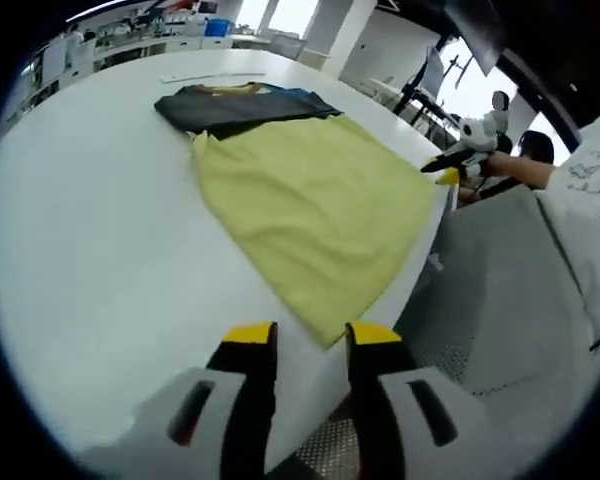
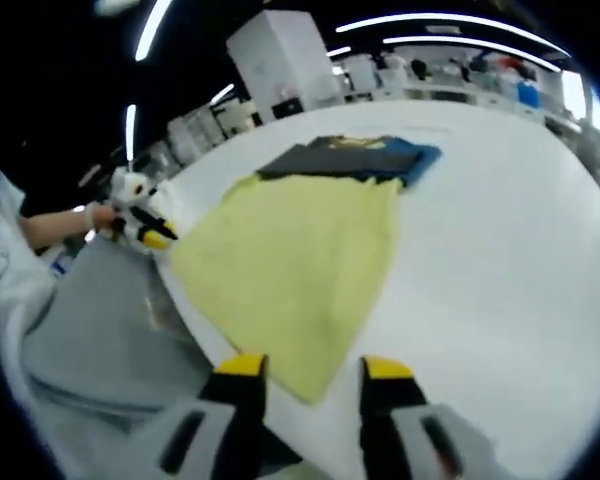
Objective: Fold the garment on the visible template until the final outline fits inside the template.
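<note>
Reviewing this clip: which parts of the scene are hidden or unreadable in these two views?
- Template: none made out in either view; the yellow garment lies spread over the white table and would cover it.
- Dark folded garment: its near part is under the yellow one, and its print is too small to read.
- Left gripper and right gripper: bodies cut off by the bottom edge.
- Background shelves in both views: blurred.
</note>
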